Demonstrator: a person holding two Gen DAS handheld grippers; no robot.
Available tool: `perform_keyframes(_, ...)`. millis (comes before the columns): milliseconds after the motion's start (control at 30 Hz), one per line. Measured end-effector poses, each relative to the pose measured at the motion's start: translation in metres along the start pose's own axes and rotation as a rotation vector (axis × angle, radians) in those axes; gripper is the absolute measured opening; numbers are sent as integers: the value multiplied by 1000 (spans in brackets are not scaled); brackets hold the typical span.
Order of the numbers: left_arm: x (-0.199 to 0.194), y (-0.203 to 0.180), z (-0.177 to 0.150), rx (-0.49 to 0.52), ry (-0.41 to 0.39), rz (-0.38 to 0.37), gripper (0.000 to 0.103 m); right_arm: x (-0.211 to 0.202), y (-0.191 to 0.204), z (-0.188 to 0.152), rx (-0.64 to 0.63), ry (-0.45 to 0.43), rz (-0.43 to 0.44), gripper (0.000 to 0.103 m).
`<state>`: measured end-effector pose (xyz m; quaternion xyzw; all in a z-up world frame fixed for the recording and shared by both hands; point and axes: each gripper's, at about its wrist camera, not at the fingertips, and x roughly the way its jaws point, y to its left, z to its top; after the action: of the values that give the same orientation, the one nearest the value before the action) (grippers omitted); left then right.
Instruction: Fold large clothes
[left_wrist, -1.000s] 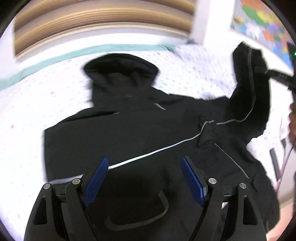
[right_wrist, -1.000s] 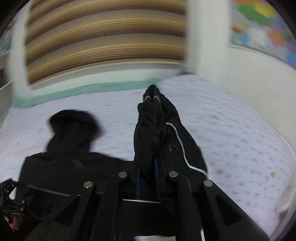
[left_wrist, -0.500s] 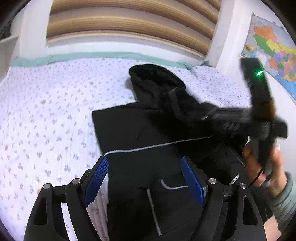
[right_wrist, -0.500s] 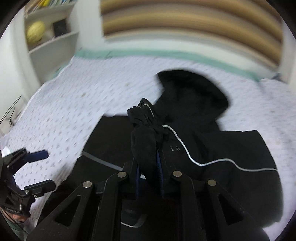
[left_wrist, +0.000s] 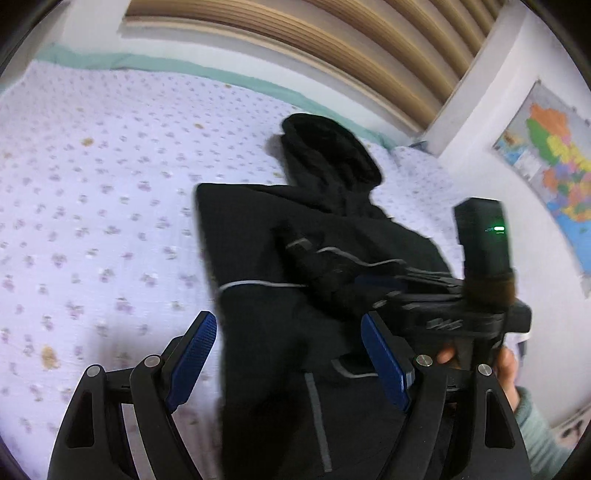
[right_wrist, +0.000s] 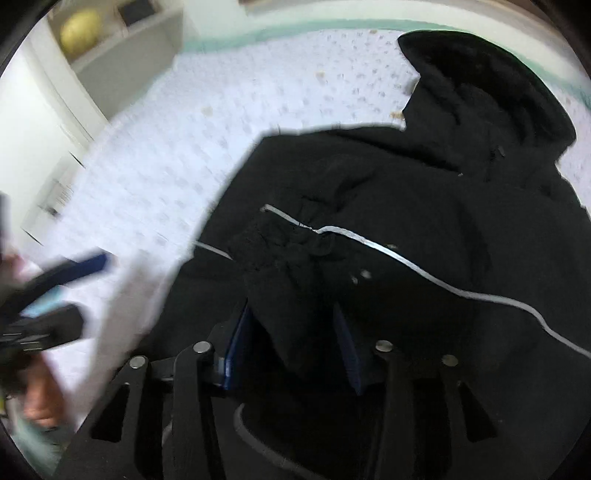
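1. Black fabric fills the space ahead of the right hand-held gripper (right_wrist: 291, 332): the sleeve cuff (right_wrist: 288, 258) of the jacket (right_wrist: 424, 206) lies between its blue pads (right_wrist: 236, 343). The jaws have just been opening, and the cuff now sits loosely between them with a gap showing on the right side, so the grip is released.
2. The left hand-held gripper (left_wrist: 291, 358) hangs over the jacket's (left_wrist: 258, 258) lower left edge with its jaws spread wide and nothing clamped; its left pad (left_wrist: 192, 354) is over bare bedsheet, its right pad (left_wrist: 384, 362) over the jacket.
3. The jacket lies flat on the bed (left_wrist: 92, 206), its long axis running away from both cameras, hem nearest and hood (left_wrist: 328, 151) farthest, pointing toward the headboard (left_wrist: 332, 44).
4. The sleeve is folded in across the chest, its cuff pointing toward the jacket's left edge; a thin pale stripe (right_wrist: 424, 266) runs along it.
5. The jacket's left edge is straight, and beyond it a broad stretch of flowered sheet lies open.
6. On the right the sheet is narrower, ending near the wall with the map (left_wrist: 554, 166).
7. In the left wrist view, a hand (left_wrist: 506, 373) grips the right tool's handle beside the jacket.
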<state>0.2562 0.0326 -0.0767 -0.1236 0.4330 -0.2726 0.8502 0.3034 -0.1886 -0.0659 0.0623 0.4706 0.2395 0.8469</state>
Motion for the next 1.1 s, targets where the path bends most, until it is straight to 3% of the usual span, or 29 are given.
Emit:
perform_keyframes(100, 16, -11, 10, -10, 18, -52, 82, -50, -21, -4, 20, -79, -10, 59)
perform_keyframes(233, 54, -24, 23, -5, 73, -26, 82, -103, -60, -19, 66, -147, -96, 61)
perform_keyframes(300, 79, -25, 29, -7, 98, 39, 82, -124, -83, -29, 97, -164, -133, 61)
perform_keyframes(367, 104, -28, 33, 44, 101, 188, 82, -137, -104, -39, 134, -177, -167, 62)
perform_keyframes(400, 112, -29, 34, 59, 99, 224, 81, -143, -118, -47, 163, -177, -186, 62)
perform_keyframes(433, 121, -30, 35, 53, 109, 193, 81, -147, -126, -51, 179, -172, -196, 62)
perform_keyframes(500, 133, -29, 38, 3, 138, 68, 79, -148, -142, -60, 203, -156, -241, 62)
perform_keyframes(533, 138, -32, 39, -11, 141, 25, 65, -149, -148, -61, 208, -146, -266, 62)
perform_keyframes(567, 141, -35, 40, 0, 137, 36, 42, -148, -153, -62, 214, -140, -292, 62)
perform_keyframes(600, 141, -43, 42, 36, 122, 97, 28, -147, -158, -62, 222, -132, -321, 62)
perform_keyframes(633, 139, -48, 43, 59, 110, 120, 25, -147, -163, -62, 231, -130, -348, 62)
perform_keyframes(733, 109, -49, 50, 67, 24, 89, 25, -146, -171, -58, 236, -136, -398, 62)
perform_keyframes(833, 76, -28, 53, 13, -27, 48, 25, -141, -171, -55, 218, -138, -444, 62)
perform_keyframes(933, 80, 4, 47, -40, 29, 70, 25, -123, -170, -53, 207, -117, -472, 62)
perform_keyframes(1033, 115, 30, 27, -116, 164, 67, 27, -88, -174, -52, 179, -83, -555, 61)
perform_keyframes(1100, 120, 33, 23, -122, 159, 57, 27, -71, -175, -54, 161, -60, -599, 62)
